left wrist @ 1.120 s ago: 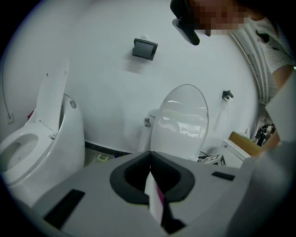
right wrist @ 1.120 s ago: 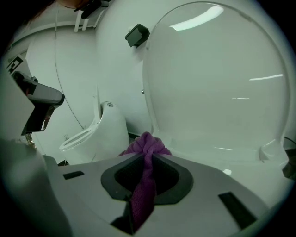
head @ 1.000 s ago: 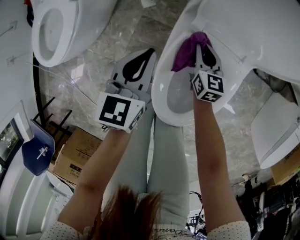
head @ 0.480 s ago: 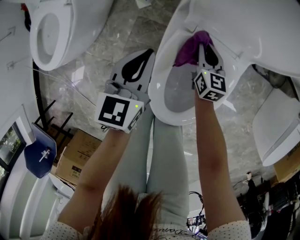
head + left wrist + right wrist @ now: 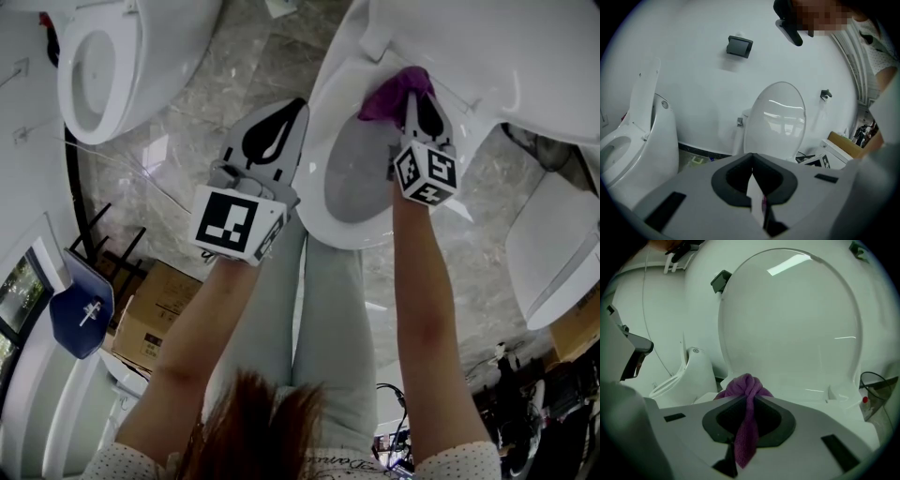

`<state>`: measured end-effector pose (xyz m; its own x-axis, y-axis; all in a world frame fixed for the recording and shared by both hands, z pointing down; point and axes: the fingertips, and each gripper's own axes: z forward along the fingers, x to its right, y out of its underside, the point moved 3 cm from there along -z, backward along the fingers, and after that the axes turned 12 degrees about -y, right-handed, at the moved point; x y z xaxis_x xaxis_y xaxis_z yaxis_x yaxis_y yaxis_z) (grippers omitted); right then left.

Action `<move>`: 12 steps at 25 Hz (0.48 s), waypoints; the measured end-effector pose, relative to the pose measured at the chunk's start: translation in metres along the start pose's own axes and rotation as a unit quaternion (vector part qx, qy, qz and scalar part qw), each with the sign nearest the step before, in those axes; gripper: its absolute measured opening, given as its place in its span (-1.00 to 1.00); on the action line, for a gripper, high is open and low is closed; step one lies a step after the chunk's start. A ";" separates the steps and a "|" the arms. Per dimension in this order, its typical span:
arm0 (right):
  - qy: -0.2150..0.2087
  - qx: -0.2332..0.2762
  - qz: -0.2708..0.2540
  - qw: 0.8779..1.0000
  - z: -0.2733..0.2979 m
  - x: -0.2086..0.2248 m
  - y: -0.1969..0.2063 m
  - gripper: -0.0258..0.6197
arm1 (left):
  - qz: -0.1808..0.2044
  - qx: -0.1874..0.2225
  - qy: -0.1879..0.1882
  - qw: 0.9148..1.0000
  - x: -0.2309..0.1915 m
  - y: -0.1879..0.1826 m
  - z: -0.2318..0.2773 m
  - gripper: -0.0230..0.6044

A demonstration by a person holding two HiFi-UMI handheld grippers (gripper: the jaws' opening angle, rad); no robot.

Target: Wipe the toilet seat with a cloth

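The right gripper (image 5: 412,99) is clamped on a purple cloth (image 5: 389,94). In the right gripper view the cloth (image 5: 746,386) bunches into a knot just past the tips of the gripper (image 5: 749,398), and a strip of it runs back between the closed jaws.

In the head view the cloth sits on the white toilet seat (image 5: 319,173) at about 1 o'clock of the bowl opening, at the far end close to the hinge. The raised lid (image 5: 487,56) stands just beyond it. In the right gripper view that lid (image 5: 787,319) fills the space at 12 o'clock, right behind the cloth.

The left gripper (image 5: 296,111) hangs over the stone floor (image 5: 202,122) at 9 o'clock of the seat, just beside its outer rim. I cannot tell whether it touches. Its jaws are drawn together with nothing between them, as the left gripper view (image 5: 752,155) shows.

A second toilet (image 5: 103,56) stands well apart at 10 o'clock in the head view. A cardboard box (image 5: 155,314) lies on the floor at 8 o'clock, beside the person's left arm.
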<state>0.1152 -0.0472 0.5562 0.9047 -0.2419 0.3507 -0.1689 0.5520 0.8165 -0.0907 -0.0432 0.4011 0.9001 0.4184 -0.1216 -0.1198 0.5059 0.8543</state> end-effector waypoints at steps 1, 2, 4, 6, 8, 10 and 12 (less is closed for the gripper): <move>0.008 0.001 0.002 1.000 -0.003 0.003 0.001 -0.72 | 0.000 0.000 0.000 1.000 0.001 0.000 0.000 -0.91; 0.014 0.001 0.003 1.000 -0.006 0.006 0.001 -0.73 | 0.000 0.000 0.000 1.000 0.002 0.001 0.000 -0.91; 0.019 0.005 0.009 1.000 -0.011 0.011 0.003 -0.73 | -0.001 0.000 0.003 1.000 0.005 0.001 0.002 -0.91; 0.007 0.016 0.021 1.000 -0.017 0.009 0.001 -0.73 | -0.001 -0.001 0.007 1.000 0.009 0.002 0.003 -0.91; -0.014 0.046 0.051 0.998 -0.028 0.003 -0.004 -0.74 | -0.002 0.000 0.012 1.000 0.013 0.002 0.003 -0.91; -0.025 0.071 0.065 0.995 -0.040 -0.004 -0.011 -0.74 | 0.000 0.002 0.019 1.000 0.017 0.000 0.002 -0.91; -0.031 0.085 0.063 0.994 -0.054 -0.013 -0.018 -0.74 | 0.003 0.005 0.026 1.000 0.022 -0.004 0.002 -0.91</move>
<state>0.1280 -0.0114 0.5123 0.8476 -0.2301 0.4781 -0.3475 0.4402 0.8279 -0.0697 -0.0376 0.3958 0.8764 0.4601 -0.1423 -0.1203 0.4953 0.8603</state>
